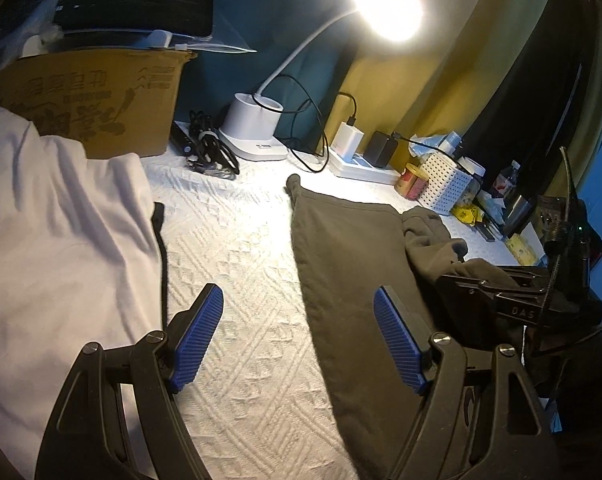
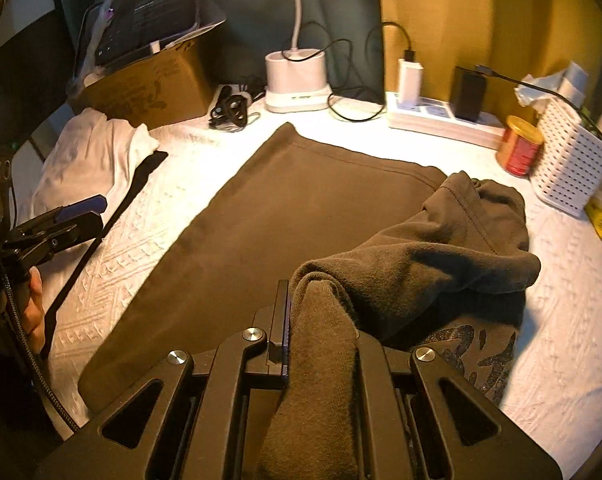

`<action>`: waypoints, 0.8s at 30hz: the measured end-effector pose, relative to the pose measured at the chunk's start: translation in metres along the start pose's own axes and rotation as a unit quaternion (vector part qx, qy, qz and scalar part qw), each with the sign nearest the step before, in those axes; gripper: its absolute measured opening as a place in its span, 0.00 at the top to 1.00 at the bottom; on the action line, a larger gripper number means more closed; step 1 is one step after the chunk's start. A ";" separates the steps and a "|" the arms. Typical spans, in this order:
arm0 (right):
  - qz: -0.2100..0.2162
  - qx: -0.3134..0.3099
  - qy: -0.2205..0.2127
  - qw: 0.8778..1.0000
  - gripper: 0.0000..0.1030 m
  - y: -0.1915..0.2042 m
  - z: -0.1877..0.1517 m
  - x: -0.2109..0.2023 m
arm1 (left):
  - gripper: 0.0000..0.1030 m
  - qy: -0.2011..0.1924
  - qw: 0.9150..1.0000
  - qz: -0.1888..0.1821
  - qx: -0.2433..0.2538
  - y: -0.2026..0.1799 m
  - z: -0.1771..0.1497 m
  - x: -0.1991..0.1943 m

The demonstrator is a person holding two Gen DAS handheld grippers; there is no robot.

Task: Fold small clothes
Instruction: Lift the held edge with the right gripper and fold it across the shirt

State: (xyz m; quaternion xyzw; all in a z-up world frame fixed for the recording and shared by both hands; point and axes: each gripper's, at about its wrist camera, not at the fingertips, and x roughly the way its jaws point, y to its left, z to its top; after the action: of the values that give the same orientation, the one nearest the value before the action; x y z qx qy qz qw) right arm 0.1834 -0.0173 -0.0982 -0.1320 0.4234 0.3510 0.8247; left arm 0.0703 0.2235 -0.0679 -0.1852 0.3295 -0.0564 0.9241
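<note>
A dark olive-brown garment [image 2: 285,216] lies spread flat on the white textured cover [image 2: 149,216]; it also shows in the left wrist view [image 1: 349,248]. My right gripper [image 2: 321,304] is shut on a bunched fold of this garment and holds it over the flat part, above a glittery print [image 2: 473,344]. My left gripper [image 1: 297,332] is open and empty, hovering over the cover beside the garment's left edge; its blue pads [image 1: 199,336] are wide apart. It shows at the left of the right wrist view [image 2: 77,216].
A white garment [image 1: 57,216] lies at the left over a black strap [image 1: 163,248]. A cardboard box [image 1: 113,96], lamp base [image 1: 253,128], cables, power strip [image 2: 441,118], red can [image 2: 519,146] and white perforated basket [image 2: 569,160] line the back.
</note>
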 end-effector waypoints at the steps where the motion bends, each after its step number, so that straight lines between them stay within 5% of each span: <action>1: -0.002 0.002 0.002 1.000 0.90 0.003 0.001 0.002 | 0.25 -0.001 1.000 0.001 -0.002 0.002 0.000 -0.001; 7: -0.007 0.024 0.034 0.999 0.89 0.019 0.007 0.022 | 0.25 -0.005 1.000 0.005 -0.008 0.011 -0.002 -0.009; 12: 0.013 0.022 0.044 0.999 0.45 0.036 0.009 0.024 | 0.25 -0.008 1.000 0.011 -0.009 0.017 -0.002 -0.016; 14: 0.022 0.013 0.037 0.999 0.40 0.046 0.011 0.018 | 0.25 -0.008 1.000 0.014 -0.009 0.018 -0.003 -0.017; 24: 0.082 -0.015 0.029 0.996 0.39 0.074 0.007 -0.010 | 0.25 -0.005 0.999 0.033 -0.009 0.017 -0.005 -0.024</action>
State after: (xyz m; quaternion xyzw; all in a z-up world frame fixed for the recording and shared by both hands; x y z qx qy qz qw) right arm 0.1325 0.0349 -0.0806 -0.1189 0.4510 0.4200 0.7785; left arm 0.0478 0.2430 -0.0639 -0.1829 0.3315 -0.0225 0.9253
